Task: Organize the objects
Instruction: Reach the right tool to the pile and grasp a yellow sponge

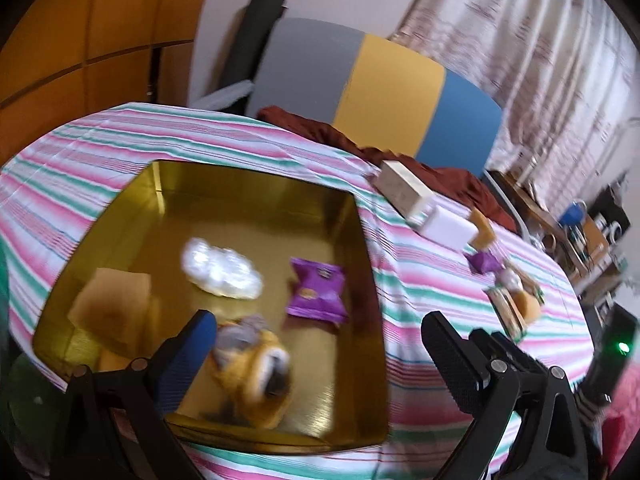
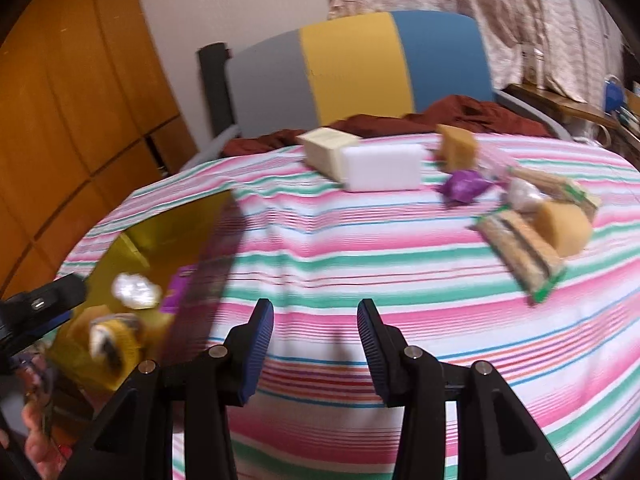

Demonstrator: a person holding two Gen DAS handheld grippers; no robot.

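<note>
Striped pink, green and white cloth (image 2: 320,248) covers a table; behind it stands a chair (image 2: 352,68) banded grey, yellow and blue. On the cloth sits a gold tin (image 1: 248,208), the landmark here. Inside the tin lie a purple snack packet (image 1: 318,292), a crumpled clear wrapper (image 1: 220,274), a tan card piece (image 1: 112,304) and a blurred yellow packet (image 1: 252,376). Well apart from the tin, toward the chair, are a cream box (image 2: 324,148) touching a white block (image 2: 384,168); beside these lie a purple wrapper (image 2: 464,186), wafer packets (image 2: 520,252) and yellow sponge pieces (image 2: 564,228). The left gripper (image 1: 316,356) hangs over the tin's near edge, fingers spread, grasping nothing. The right gripper (image 2: 316,344) hovers over bare cloth just beside the tin, fingers parted and empty.
</note>
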